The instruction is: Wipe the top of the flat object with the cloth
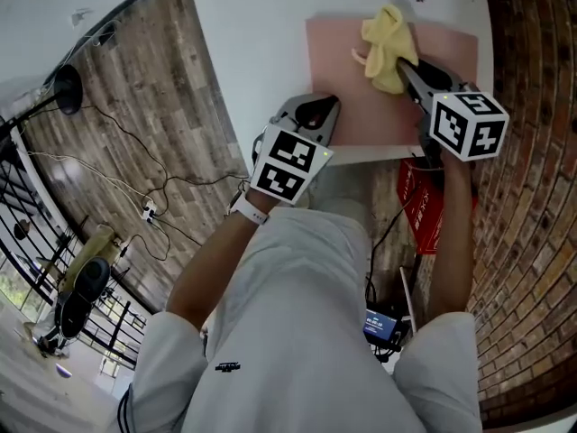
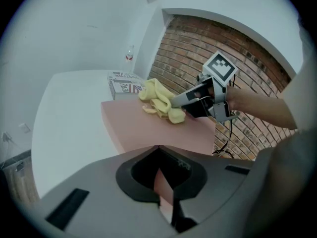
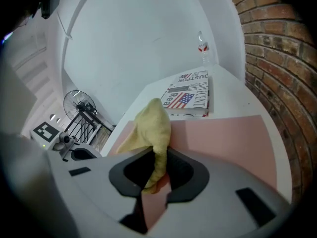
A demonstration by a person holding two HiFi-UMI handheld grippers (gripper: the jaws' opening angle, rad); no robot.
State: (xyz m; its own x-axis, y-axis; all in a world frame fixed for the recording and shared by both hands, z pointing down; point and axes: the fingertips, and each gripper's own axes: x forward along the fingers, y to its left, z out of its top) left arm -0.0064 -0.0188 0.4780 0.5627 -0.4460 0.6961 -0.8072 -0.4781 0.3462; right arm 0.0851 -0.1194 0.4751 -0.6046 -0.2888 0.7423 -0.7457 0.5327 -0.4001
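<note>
A flat pink board point(image 1: 361, 79) lies on the white table point(image 1: 261, 52). A crumpled yellow cloth point(image 1: 386, 48) rests on its far part. My right gripper point(image 1: 410, 70) is shut on the cloth, which bunches up between its jaws in the right gripper view point(image 3: 151, 128) over the board point(image 3: 223, 143). My left gripper point(image 1: 317, 114) sits at the board's near left corner; its jaws look closed on the board's edge point(image 2: 163, 192). The left gripper view shows the cloth point(image 2: 159, 103) and the right gripper point(image 2: 181, 100) across the board point(image 2: 143, 128).
A printed box point(image 3: 190, 95) lies on the table just beyond the board, with a small bottle point(image 3: 202, 47) behind it. A brick wall point(image 1: 532, 242) runs along the right. A red item point(image 1: 424, 206) hangs below the table's near edge. Cables cross the wooden floor point(image 1: 135, 179).
</note>
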